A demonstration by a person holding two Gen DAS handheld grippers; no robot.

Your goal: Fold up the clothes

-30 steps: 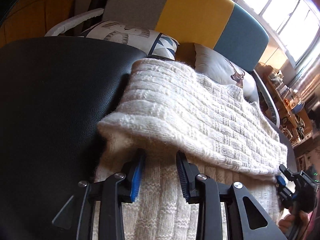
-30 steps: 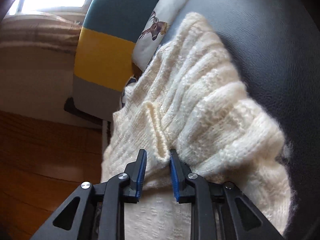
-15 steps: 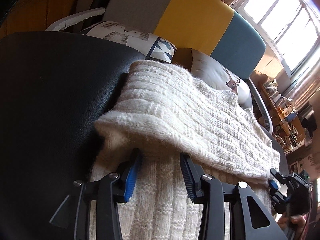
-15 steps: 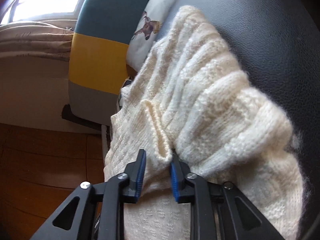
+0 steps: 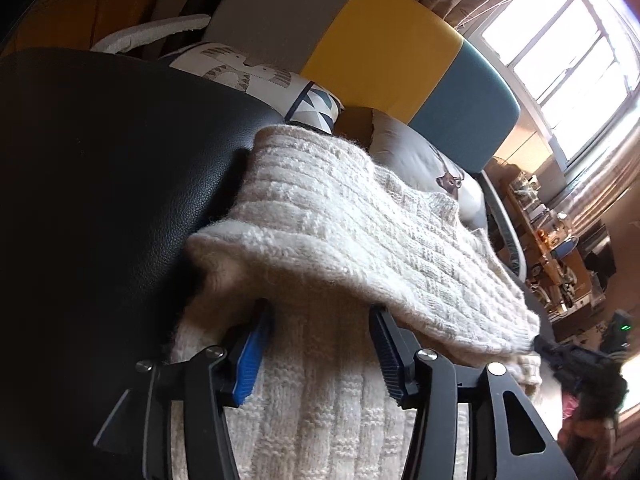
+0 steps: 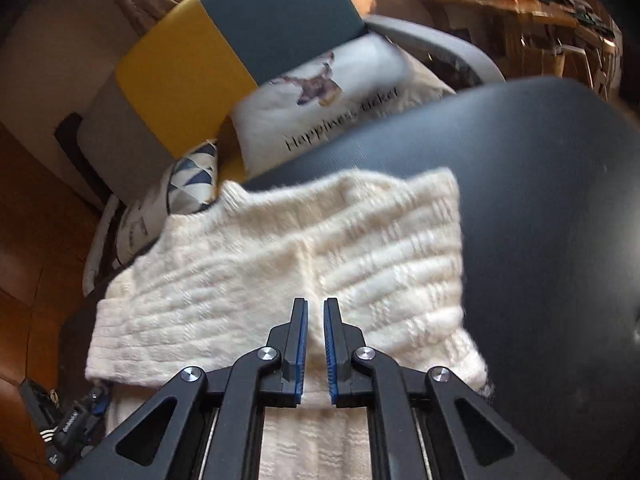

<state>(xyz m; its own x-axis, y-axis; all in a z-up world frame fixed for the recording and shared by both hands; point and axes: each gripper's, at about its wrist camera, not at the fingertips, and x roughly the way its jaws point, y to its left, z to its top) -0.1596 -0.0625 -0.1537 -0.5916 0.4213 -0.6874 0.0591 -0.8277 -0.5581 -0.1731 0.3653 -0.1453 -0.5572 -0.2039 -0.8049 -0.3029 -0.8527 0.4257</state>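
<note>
A cream knitted sweater [image 5: 340, 240] is lying on a black leather surface [image 5: 100, 180], its far part folded over toward the cameras so a doubled edge is running across the near layer. The left gripper [image 5: 320, 336] is standing wide open, its blue-padded fingers [image 5: 248, 356] resting on the lower knit layer with their tips tucked just under the folded edge; the jaws are gripping nothing. The right gripper [image 6: 315, 312] is sitting over the near layer of the same sweater [image 6: 280, 264], jaws parted by only a narrow gap; no fabric is showing between the pads, though this view is motion-blurred. In the left wrist view the right gripper [image 5: 576, 364] is appearing at the far end of the fold, with part of a hand [image 5: 580, 428] below it. Beyond the sweater, printed cushions [image 6: 320, 96] are leaning against a grey, yellow and teal backrest [image 5: 380, 52]. A bright window [image 5: 560, 60] is lighting the cluttered shelf [image 5: 556, 248].
</note>
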